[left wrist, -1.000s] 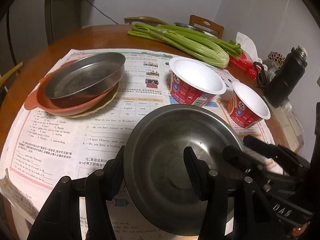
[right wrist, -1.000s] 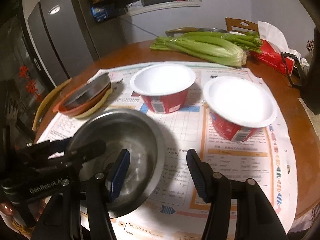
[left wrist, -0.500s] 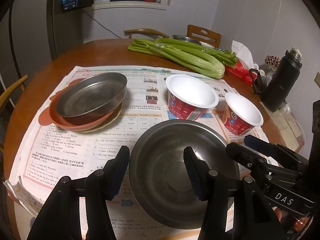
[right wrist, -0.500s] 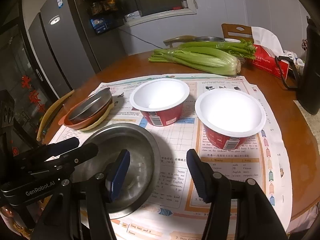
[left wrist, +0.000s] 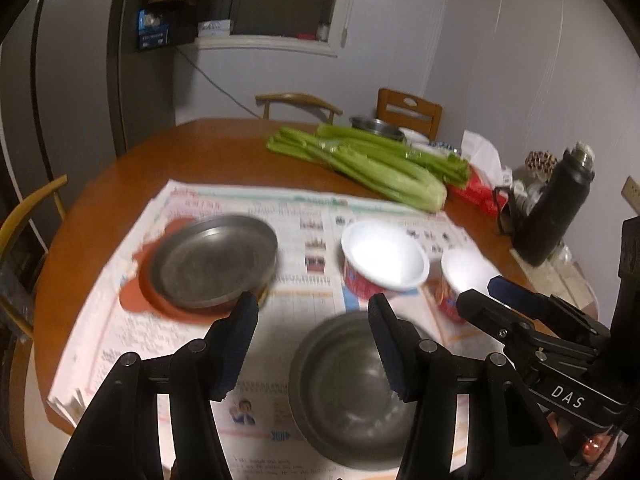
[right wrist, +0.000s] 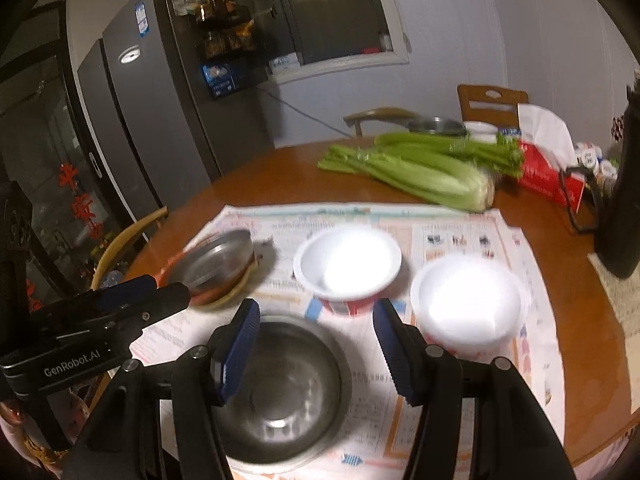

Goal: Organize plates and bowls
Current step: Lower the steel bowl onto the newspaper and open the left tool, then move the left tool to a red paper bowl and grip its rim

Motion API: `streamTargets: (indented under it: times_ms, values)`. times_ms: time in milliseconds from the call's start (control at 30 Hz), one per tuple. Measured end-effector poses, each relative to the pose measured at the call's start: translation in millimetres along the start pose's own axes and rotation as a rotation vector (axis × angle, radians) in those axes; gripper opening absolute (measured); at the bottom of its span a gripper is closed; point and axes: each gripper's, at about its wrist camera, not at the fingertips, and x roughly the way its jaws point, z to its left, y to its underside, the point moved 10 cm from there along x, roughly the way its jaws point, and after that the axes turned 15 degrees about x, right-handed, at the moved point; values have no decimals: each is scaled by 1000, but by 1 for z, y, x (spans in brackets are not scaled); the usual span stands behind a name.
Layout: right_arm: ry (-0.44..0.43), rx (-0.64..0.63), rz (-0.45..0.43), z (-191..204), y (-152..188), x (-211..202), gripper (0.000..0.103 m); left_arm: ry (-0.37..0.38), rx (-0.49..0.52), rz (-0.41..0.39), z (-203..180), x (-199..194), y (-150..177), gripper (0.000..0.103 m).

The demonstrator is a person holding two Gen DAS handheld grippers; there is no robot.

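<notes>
Left wrist view: your left gripper (left wrist: 312, 346) stands open, its jaws having just widened, holding nothing above the steel bowl (left wrist: 352, 396) on the newspaper (left wrist: 120, 340). Your right gripper (right wrist: 316, 354) likewise gapes empty. Beyond the bowl sit two paper bowls (right wrist: 347, 268).

Pale walls (left wrist: 500, 60); dark window (right wrist: 332, 12); grey fridge (right wrist: 152, 120); wooden chairs (left wrist: 408, 110) behind the round brown table (left wrist: 200, 144).
</notes>
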Motion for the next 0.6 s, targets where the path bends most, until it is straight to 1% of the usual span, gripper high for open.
streamTargets:
  times_ms: [167,267,367,467,600]
  values:
    - [3,-12,-39,7,-26,-7,60,4,0,-24,7,1,-30,59]
    - [7,-13,-54,9,-38,-7,60,29,-10,-19,7,10,-42,59]
    - [27,-14,-51,4,-44,-1,60,79,-12,-5,1,23,-53,59]
    - [46,2,-38,-6,-47,10,60,88,13,5,-6,39,-61,59]
    - [82,15,-7,-22,-46,31,60,102,18,50,-11,68,-61,59]
